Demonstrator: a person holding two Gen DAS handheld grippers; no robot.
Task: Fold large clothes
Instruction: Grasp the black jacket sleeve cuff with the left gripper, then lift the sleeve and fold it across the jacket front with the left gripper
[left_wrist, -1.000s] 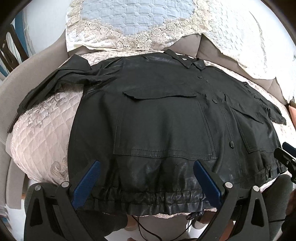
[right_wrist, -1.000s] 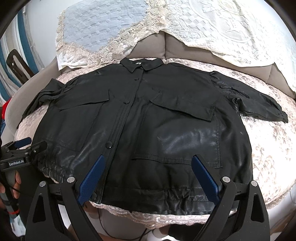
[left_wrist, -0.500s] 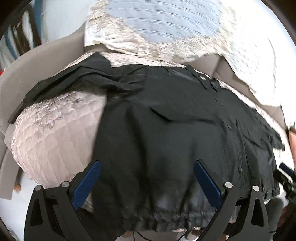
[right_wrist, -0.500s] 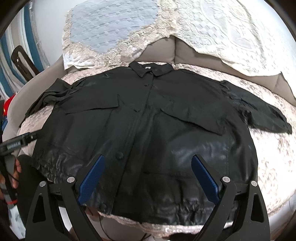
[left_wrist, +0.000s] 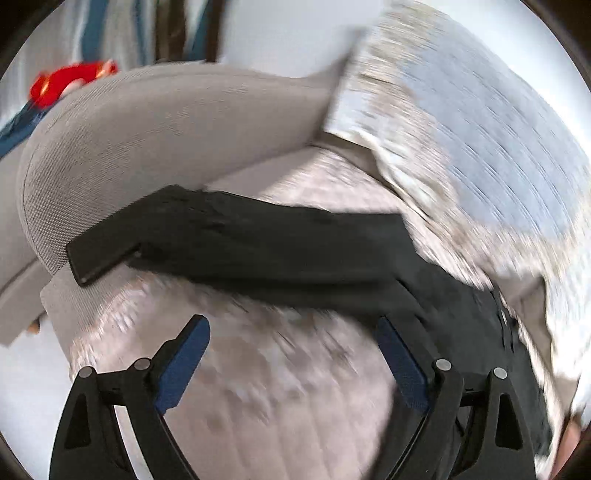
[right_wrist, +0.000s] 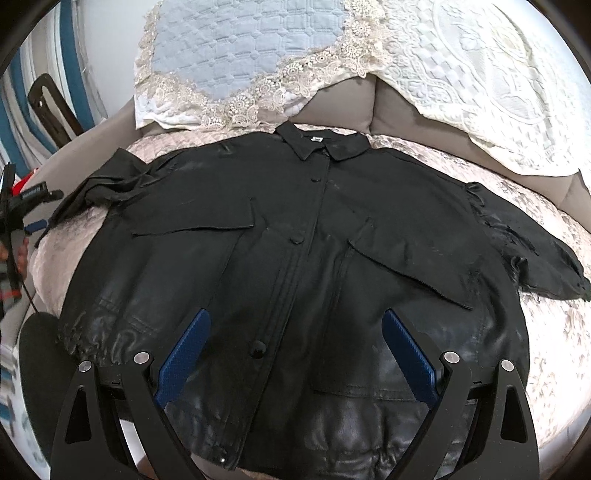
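Jacket (right_wrist: 295, 258) spans the quilted seat (right_wrist: 554, 332); sleeve (left_wrist: 240, 240) reaches the armrest (left_wrist: 147, 122).

I see a black jacket (right_wrist: 295, 258), glossy near the hem, matching black buttons (right_wrist: 296, 240). Under it, a pale pink quilted cover (right_wrist: 546, 332) with a faint floral print. Behind: light blue quilted pillow (right_wrist: 229, 51) edged in cream lace, white embossed throw (right_wrist: 480, 74), grey-beige sofa (left_wrist: 155, 122). Gripper pads (right_wrist: 184, 354) blue on black frames
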